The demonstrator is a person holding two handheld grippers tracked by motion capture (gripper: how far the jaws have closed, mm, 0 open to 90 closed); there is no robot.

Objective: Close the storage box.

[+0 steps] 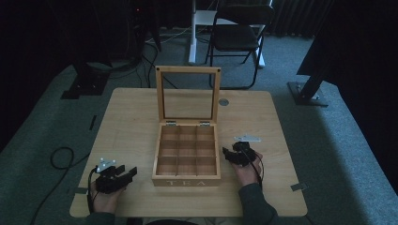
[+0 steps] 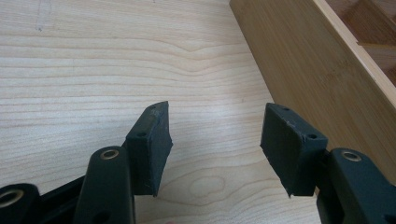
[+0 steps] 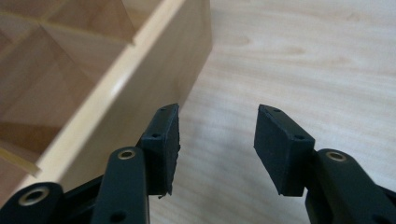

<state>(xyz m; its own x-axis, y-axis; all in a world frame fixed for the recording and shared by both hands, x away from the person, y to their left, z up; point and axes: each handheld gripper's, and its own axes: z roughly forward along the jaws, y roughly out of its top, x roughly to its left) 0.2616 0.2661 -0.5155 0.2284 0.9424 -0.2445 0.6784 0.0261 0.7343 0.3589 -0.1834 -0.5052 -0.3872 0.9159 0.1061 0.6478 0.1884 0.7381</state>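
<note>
tea box, wooden, stands at the middle of the table with its glass-paned lid upright and nine compartments exposed. right gripper sits just beside the box's right wall, jaws parted, nothing between them. left gripper rests near the box's front left corner, jaws apart and empty.
</note>
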